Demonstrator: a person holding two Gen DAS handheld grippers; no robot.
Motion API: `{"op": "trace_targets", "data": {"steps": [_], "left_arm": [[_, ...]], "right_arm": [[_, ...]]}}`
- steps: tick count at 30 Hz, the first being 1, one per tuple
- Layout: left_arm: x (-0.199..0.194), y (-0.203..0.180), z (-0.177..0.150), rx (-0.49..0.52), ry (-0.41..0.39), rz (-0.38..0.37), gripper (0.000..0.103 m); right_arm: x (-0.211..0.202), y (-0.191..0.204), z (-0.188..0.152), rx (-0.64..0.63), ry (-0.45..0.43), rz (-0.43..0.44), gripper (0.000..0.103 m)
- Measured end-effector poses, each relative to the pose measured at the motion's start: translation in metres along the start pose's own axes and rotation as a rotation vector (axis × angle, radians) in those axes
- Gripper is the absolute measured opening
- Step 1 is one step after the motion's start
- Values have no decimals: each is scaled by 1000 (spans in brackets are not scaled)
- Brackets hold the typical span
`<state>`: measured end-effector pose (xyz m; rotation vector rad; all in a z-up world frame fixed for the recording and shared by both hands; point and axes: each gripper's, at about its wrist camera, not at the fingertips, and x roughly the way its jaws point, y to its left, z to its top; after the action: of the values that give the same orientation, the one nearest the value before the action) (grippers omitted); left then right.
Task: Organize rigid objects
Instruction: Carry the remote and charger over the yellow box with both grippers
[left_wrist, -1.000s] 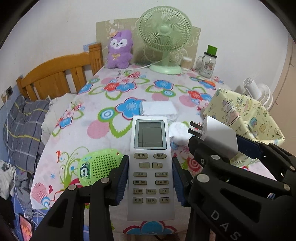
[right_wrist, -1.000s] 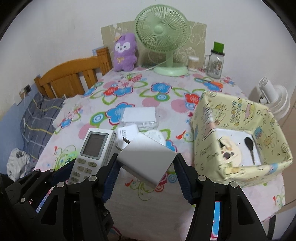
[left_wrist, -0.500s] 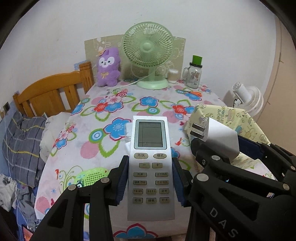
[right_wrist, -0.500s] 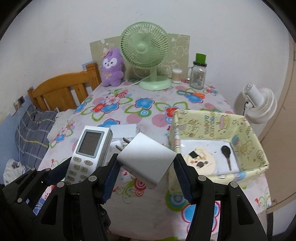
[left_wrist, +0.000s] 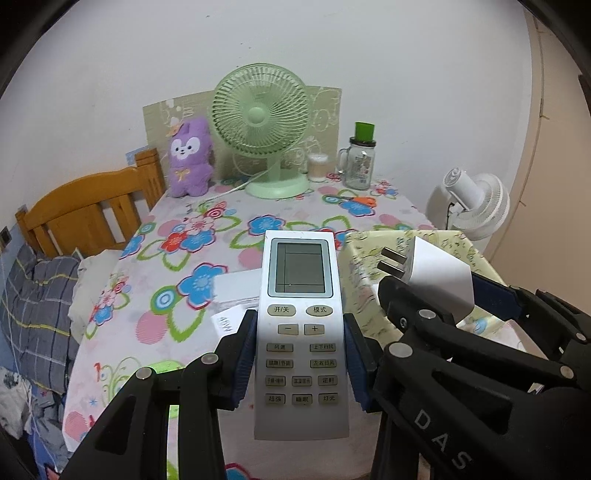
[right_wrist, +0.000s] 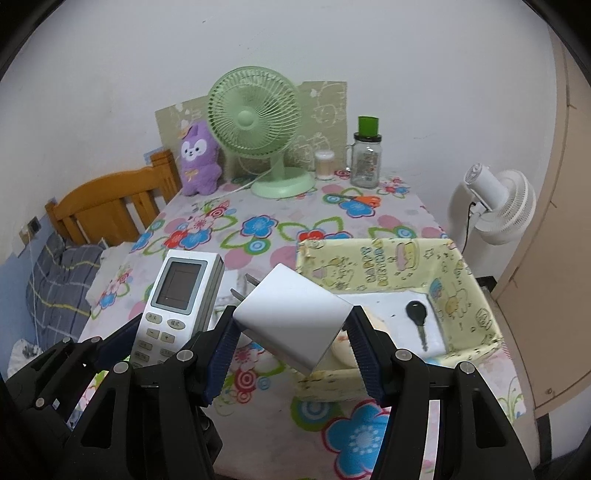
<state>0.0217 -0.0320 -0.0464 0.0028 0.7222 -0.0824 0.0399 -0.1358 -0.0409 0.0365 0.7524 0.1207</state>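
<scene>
Plain white wall (left_wrist: 406, 55). Wooden bed frame (left_wrist: 85, 210) left, plaid bedding (left_wrist: 33, 310) below. Desk with floral cloth (left_wrist: 258, 210); white floor fan (right_wrist: 498, 206) right, beige door (right_wrist: 561, 258) beside.

Counts: 2 black two-finger grippers (left_wrist: 299, 356) (right_wrist: 291, 350), 1 white remote control (left_wrist: 301, 332), 1 white plug adapter (right_wrist: 293, 323), 1 black key (right_wrist: 418, 317), 1 yellow patterned box (right_wrist: 384, 262), 2 fans: green desk fan (right_wrist: 255, 122), white floor fan (right_wrist: 498, 206); 1 purple plush toy (right_wrist: 199, 162), 1 glass jar with green lid (right_wrist: 365, 155).

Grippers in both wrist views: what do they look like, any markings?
Both are alike: black plastic linkage frames with round silver rivets and dark blue ribbed pads on the fingers. The right gripper bears white "DAS" lettering on its side, seen beside the left gripper. No cables or sleeves show.
</scene>
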Motion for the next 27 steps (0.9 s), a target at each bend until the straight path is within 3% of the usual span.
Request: {"op": "trace_targets", "data": {"steps": [16,27], "left_arm": [[22,-56,24,21,-12,-35,45],[47,-90,34,65,15,-78,45]], "right_arm": [[8,-62,21,40,-38,-31,63],[26,-101,23,95,-16,-61,63]]}}
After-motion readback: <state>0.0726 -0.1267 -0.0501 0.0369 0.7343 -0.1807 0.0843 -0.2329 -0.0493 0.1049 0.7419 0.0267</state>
